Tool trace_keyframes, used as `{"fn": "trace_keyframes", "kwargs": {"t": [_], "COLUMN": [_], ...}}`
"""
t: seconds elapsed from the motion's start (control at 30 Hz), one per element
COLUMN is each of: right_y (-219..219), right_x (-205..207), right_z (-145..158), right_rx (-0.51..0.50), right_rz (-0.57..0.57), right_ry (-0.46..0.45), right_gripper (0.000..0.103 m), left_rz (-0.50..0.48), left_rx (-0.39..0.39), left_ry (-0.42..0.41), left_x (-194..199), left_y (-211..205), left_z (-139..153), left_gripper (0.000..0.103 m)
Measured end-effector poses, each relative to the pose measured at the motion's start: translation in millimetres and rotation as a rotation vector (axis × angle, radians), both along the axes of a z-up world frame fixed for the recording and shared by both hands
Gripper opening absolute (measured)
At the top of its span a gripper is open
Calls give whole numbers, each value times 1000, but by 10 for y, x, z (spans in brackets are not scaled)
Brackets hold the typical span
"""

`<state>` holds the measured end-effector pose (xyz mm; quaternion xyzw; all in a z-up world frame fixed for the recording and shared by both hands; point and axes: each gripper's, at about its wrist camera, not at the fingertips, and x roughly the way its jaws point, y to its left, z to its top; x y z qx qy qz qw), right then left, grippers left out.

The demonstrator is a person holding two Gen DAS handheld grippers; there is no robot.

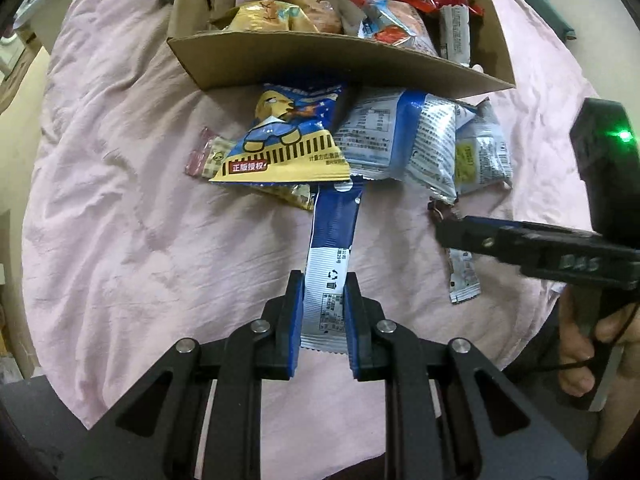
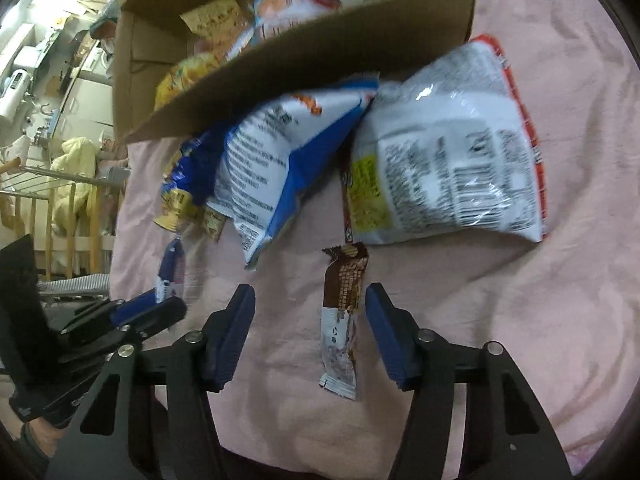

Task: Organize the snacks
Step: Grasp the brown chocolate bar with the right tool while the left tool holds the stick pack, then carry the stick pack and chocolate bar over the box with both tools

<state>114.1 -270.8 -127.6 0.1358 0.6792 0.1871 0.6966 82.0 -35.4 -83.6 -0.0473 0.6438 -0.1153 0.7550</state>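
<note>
Snacks: blue stick pack [image 1: 331, 256] clamped in left gripper [image 1: 323, 304] jaws, above pink sheet [image 1: 120, 200]. Right gripper [image 2: 306, 332] jaws apart, straddling brown bar [image 2: 342, 320]. Step: pickup. Next likely: close on bar, carry both to cardboard box [image 1: 320, 64].

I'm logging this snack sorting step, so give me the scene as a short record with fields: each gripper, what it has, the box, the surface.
left gripper: shut on blue and white stick pack
right gripper: open, straddling brown wafer bar, not gripping it
cardboard box: open, holds several snack packs
loose snacks: yellow and blue cartoon bag, blue and white bag, white and red bag
surface: pink sheet
</note>
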Motion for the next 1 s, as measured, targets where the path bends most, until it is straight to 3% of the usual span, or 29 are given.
{"fn": "trace_keyframes", "kwargs": {"t": [0.2, 0.53, 0.8, 1.0], "right_y": [94, -10, -83, -118], "right_x": [-32, -398, -563, -436], "right_z": [-59, 352, 889, 1200], "right_rx": [-132, -19, 44, 14], "right_rz": [61, 24, -4, 1], "right_ry": [-34, -111, -226, -314], "right_gripper": [20, 18, 18, 18], "left_rz": [-32, -31, -1, 47], "left_rx": [31, 56, 129, 155], "left_ry": [-17, -36, -157, -244], "left_x": [62, -105, -234, -152], "left_y": [-186, -377, -385, -201], "left_z": [-65, -113, 228, 555], "left_gripper": [16, 16, 16, 16]}}
